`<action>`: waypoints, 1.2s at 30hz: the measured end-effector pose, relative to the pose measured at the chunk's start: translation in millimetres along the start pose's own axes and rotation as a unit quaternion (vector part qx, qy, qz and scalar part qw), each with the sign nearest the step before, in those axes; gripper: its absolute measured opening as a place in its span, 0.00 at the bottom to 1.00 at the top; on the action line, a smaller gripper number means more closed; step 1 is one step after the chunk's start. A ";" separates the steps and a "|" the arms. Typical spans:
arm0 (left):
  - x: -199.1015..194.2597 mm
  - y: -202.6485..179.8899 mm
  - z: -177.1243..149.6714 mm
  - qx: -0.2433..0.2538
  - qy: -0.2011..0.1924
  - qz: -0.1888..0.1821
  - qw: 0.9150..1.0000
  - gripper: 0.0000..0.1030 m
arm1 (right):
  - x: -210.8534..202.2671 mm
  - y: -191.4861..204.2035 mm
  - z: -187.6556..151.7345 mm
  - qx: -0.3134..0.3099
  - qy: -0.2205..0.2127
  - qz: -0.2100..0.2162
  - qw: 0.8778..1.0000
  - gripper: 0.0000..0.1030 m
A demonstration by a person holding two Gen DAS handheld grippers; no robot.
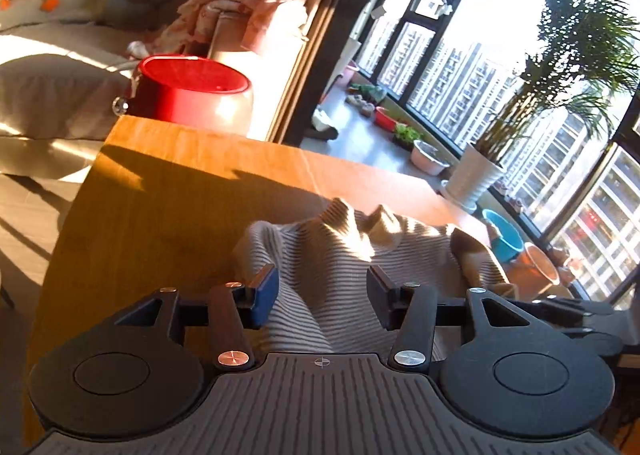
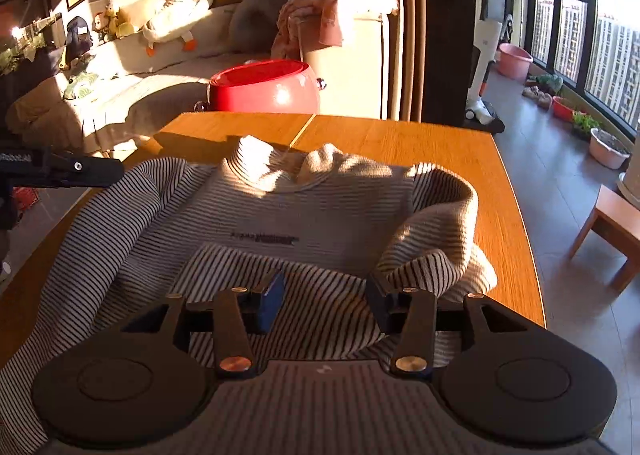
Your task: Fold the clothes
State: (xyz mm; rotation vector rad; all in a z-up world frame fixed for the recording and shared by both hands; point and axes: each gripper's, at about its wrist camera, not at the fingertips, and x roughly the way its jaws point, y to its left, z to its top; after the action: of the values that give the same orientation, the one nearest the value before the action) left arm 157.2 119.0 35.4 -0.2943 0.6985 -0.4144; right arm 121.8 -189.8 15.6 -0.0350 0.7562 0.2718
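The striped knit sweater [image 2: 304,215] lay half-folded on the wooden table [image 2: 460,159]. Both the left gripper [image 1: 322,291] and right gripper [image 2: 326,297] stood part-open, gripping nothing. Next, likely regrasp an edge

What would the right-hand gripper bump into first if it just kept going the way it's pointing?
Most likely the striped sweater lying on the wooden table. The right gripper points down at it with open jaws and nothing between them; how near the cloth is, I can't judge.

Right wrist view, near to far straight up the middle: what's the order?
Right hand-held gripper, jaws open over the cloth → folded-up hem of the striped sweater → its collar → bare wooden table → red tub → pink cloth pile.
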 end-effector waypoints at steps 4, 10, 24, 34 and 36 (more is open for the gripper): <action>-2.0 -15.9 -19.0 0.007 0.015 -0.014 1.000 0.57 | -2.8 20.5 -25.6 -0.058 -0.023 -0.041 0.997 0.48; -15.5 -29.5 -36.7 0.023 -0.004 -0.026 0.999 0.59 | -28.3 18.1 -35.4 -0.030 -0.062 -0.027 0.997 0.50; 8.5 -31.8 -82.2 0.042 0.001 -0.018 0.999 0.66 | -47.5 15.2 -76.2 0.003 -0.018 -0.057 0.998 0.52; 4.2 -33.2 -92.4 0.056 -0.013 -0.031 0.998 0.81 | -50.0 22.8 -83.8 -0.018 -0.019 -0.082 0.996 0.65; 4.2 -32.7 -92.8 0.055 -0.012 -0.034 0.998 0.82 | -48.5 17.9 -84.9 -0.002 -0.018 -0.083 0.996 0.74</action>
State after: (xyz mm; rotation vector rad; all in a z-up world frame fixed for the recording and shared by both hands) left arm 89.0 76.9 -21.8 -0.2182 0.6410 -0.5118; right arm 26.5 -194.7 -12.0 -0.0961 0.7119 0.1162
